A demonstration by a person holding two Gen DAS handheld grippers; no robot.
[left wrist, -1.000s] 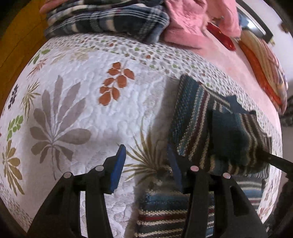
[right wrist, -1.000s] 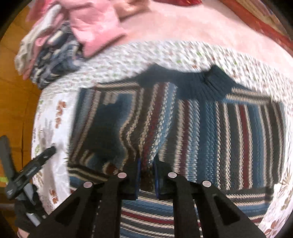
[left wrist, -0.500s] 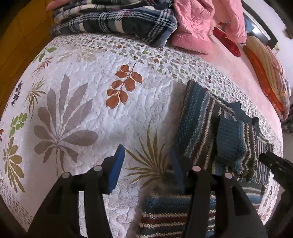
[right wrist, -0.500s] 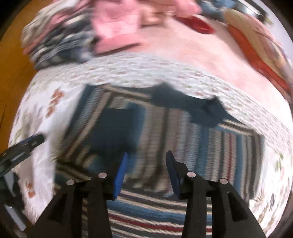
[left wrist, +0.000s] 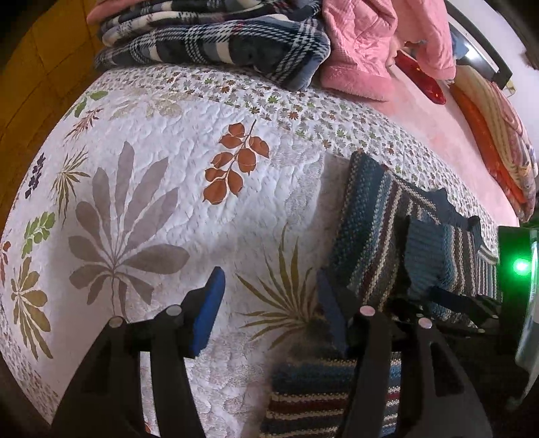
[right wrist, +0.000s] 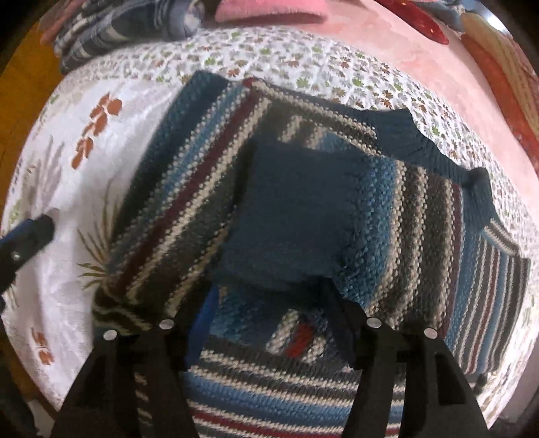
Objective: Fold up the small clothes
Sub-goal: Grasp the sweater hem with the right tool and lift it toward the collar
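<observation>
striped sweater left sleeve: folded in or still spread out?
Folded in. The striped sweater has its sleeve, with the plain blue cuff, lying across the body. Both grippers are open above it.

From my right wrist camera I see the right gripper (right wrist: 269,300) with its 2 jaws spread wide above the striped knit sweater (right wrist: 421,209), holding nothing. The sweater lies flat on the white leaf-print quilt (right wrist: 77,161), with 1 sleeve (right wrist: 289,215) folded in across its body, the dark blue cuff toward me. The left gripper's tip (right wrist: 32,232) shows at the left edge over the quilt, and plaid blankets (right wrist: 111,30) are stacked beyond.
</observation>
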